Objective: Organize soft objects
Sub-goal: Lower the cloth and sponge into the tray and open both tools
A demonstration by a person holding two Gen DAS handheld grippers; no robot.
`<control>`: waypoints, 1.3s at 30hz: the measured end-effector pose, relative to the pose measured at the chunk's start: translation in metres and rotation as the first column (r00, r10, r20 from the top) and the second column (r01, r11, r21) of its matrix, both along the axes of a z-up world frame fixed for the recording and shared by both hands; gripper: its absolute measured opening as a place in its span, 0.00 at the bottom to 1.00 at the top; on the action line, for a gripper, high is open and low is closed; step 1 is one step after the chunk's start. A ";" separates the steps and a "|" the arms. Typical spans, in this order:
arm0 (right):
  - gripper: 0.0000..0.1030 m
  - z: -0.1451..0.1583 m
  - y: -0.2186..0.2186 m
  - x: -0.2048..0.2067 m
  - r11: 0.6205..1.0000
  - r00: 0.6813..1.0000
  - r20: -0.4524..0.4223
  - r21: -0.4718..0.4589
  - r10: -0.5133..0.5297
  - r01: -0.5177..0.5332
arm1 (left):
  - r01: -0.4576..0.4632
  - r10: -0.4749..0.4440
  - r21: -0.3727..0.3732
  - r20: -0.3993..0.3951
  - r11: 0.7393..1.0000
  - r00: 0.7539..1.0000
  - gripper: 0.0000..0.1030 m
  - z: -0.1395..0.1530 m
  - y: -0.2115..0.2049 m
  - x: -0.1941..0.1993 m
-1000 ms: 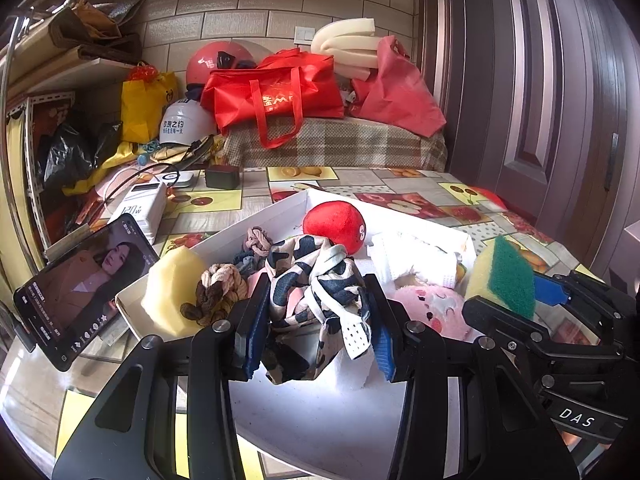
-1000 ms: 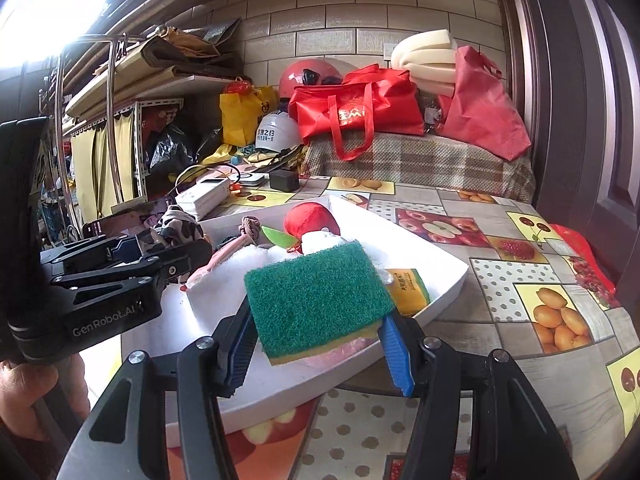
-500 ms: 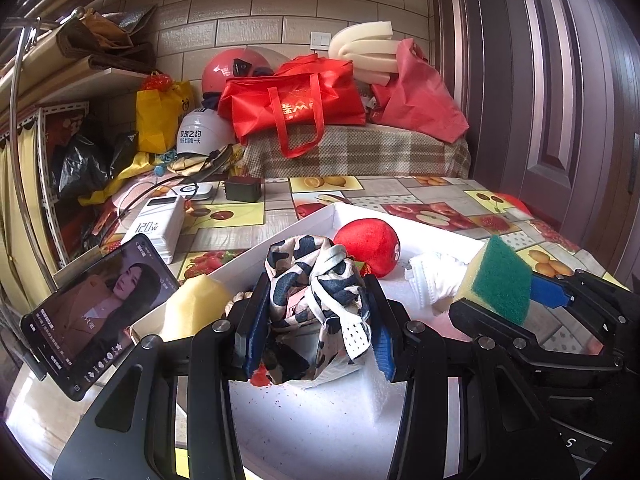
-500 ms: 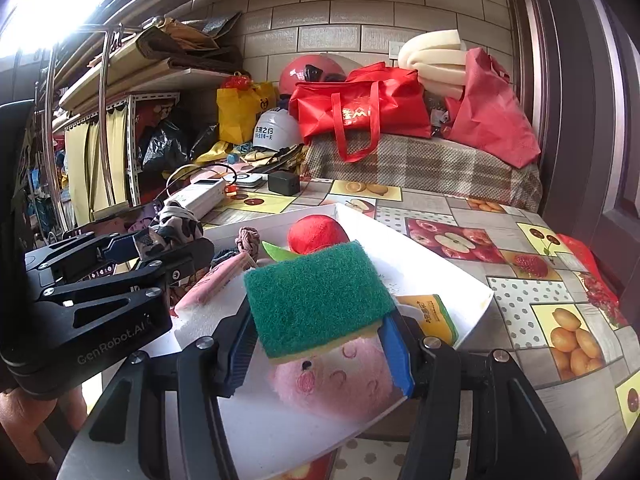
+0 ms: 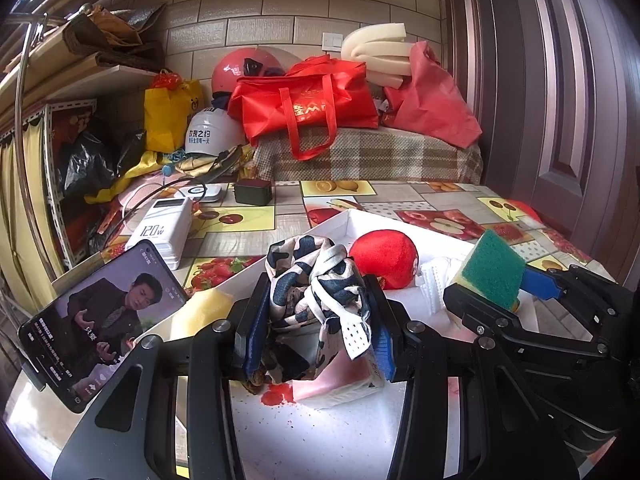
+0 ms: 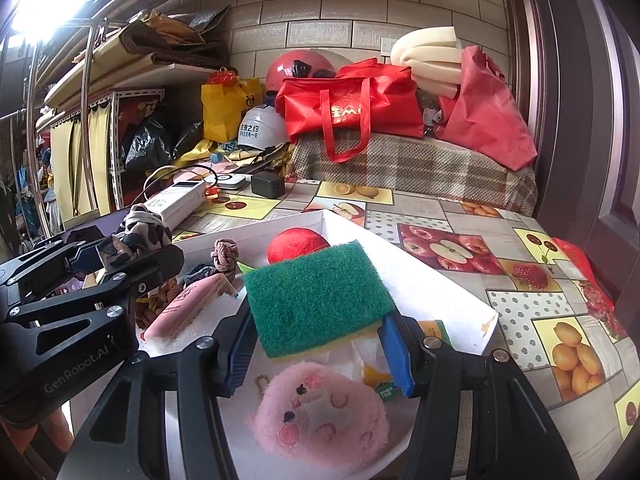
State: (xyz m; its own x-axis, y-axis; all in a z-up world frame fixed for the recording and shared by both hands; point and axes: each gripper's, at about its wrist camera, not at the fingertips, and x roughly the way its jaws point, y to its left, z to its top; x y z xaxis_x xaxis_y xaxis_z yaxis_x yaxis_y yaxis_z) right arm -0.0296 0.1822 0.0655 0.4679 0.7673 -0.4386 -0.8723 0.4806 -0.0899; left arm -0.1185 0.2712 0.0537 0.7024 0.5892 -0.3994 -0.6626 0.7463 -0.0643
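Note:
My left gripper (image 5: 316, 320) is shut on a black-and-white patterned cloth (image 5: 316, 280) and holds it above the white tray (image 5: 360, 220). My right gripper (image 6: 320, 340) is shut on a green and yellow sponge (image 6: 316, 296), also above the tray (image 6: 440, 280); it shows in the left wrist view (image 5: 494, 268) too. In the tray lie a red plush ball (image 6: 296, 244), a pink plush toy (image 6: 320, 412), a pink packet (image 6: 188, 304), a knotted rope (image 6: 224, 252), a yellow sponge (image 5: 204, 308) and a white cloth (image 5: 436, 276).
A phone (image 5: 96, 320) playing video leans at the tray's left. A white power bank (image 5: 164, 228), a black charger (image 5: 252, 192) and cables lie behind. Red bags (image 5: 308, 104), helmets (image 5: 208, 132) and foam are piled at the back. A door (image 5: 580, 100) stands at right.
Both grippers have risen and pulled back with their loads. The patterned cloth is lifted clear of the tray's pile, and the pink plush toy now shows fully under the sponge.

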 end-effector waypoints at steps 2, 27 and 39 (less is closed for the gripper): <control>0.56 0.000 0.002 0.003 1.000 1.000 -0.010 -0.003 -0.006 0.006 | -0.003 0.003 -0.011 0.001 1.000 1.000 0.43 0.000 0.003 0.000; 0.96 0.000 -0.005 0.013 0.998 0.997 -0.060 0.037 -0.056 0.058 | -0.139 0.140 -0.061 0.026 0.988 0.990 0.93 -0.006 0.022 -0.016; 1.00 0.003 -0.015 0.010 0.994 0.998 -0.037 0.087 -0.059 0.062 | -0.147 0.147 -0.008 0.039 0.989 0.988 0.94 -0.002 0.012 -0.017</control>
State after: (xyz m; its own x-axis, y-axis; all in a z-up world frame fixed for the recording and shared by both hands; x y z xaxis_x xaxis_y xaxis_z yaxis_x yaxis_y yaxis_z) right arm -0.0198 0.1676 0.0686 0.5009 0.7742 -0.3869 -0.8430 0.5377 -0.0156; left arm -0.1357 0.2833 0.0519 0.6237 0.6854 -0.3758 -0.7618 0.6406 -0.0961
